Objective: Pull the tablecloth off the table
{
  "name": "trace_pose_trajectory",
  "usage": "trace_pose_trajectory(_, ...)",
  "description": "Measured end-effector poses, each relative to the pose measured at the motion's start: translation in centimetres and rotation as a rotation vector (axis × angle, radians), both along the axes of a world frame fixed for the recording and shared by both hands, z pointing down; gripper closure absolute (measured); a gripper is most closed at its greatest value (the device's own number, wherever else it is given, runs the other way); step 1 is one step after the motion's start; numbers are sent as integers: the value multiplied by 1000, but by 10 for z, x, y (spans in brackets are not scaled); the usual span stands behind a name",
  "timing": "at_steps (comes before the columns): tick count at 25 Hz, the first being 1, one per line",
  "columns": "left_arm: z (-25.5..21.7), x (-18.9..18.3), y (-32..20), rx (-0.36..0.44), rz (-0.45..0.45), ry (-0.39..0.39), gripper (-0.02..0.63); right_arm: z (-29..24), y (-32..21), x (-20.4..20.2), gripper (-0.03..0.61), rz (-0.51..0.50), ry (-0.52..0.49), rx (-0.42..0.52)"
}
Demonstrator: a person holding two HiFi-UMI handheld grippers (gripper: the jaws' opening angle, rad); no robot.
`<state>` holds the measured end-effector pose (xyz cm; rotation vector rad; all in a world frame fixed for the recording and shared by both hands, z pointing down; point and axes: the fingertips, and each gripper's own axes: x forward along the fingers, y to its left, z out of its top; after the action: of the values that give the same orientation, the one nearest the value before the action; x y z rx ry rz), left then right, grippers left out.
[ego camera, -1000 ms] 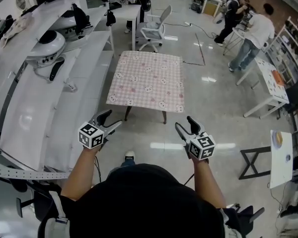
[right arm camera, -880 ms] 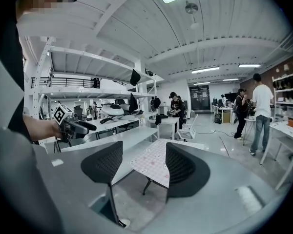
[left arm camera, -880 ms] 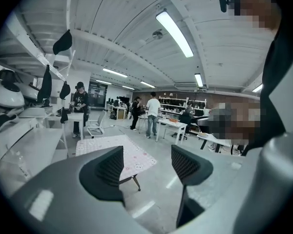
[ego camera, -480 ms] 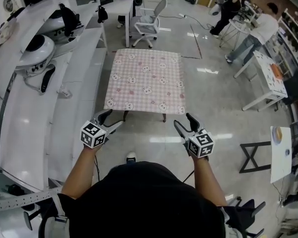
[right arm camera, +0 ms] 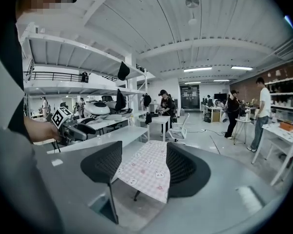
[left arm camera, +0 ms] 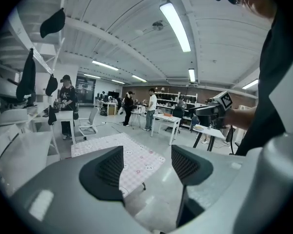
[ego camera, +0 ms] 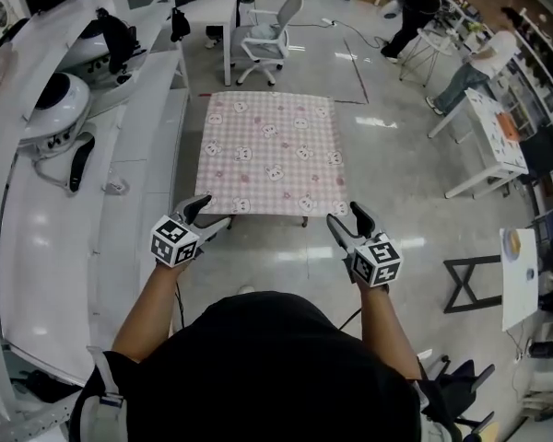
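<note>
**Tablecloth** [ego camera: 269, 155]: pink-and-white check w/ small animal-face print. Spread flat over table [ego camera: 305, 220], covering whole top; near edge drooping a little over table rim. Only dark table legs visible beneath. Not gripped, not touched by either tool.

**Left tool** [ego camera: 207, 213]: held in person's left hand, marker cube at rear. On near side of table, off its near-left corner, short of cloth. Pointing toward table, tilted slightly down. In left gripper view [left arm camera: 146, 165], jaws wide apart and nothing between the pads; cloth seen through the gap, farther on.

**Right tool** [ego camera: 347, 217]: held in right hand, marker cube at rear. On near side of table, off its near-right corner, apart from cloth. In right gripper view [right arm camera: 141, 165], jaws moderately wide and empty; near corner of cloth and one table leg framed between them, beyond the tips.

**Surroundings, rel. to table:**
- Glossy grey floor [ego camera: 387, 201] all round.
- Long white benches [ego camera: 138, 155] to left, w/ white rounded machine shells on top.
- White office chair [ego camera: 263, 40] just past far edge.
- Several people [ego camera: 475, 63] standing well beyond far-right corner, by white desks.
- Small white stand [ego camera: 518, 284] w/ a plate, well off to right.
</note>
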<state>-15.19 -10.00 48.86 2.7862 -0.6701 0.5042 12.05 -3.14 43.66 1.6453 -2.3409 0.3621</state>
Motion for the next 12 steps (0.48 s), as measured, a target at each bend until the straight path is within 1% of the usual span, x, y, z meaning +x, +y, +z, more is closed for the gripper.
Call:
trace_pose_trajectory(3,-8,0,-13,3,16,24,319,-4,-8,-3,264,17,1,5)
trace_pose_trajectory(7,-9,-4,-24,7,46,24,319,-3,-14,-13,264,34,1,-2)
trace_pose_trajectory(12,-12,-12,-37,-6,37,51,319,-2,-22,-18,264,33,13,-13)
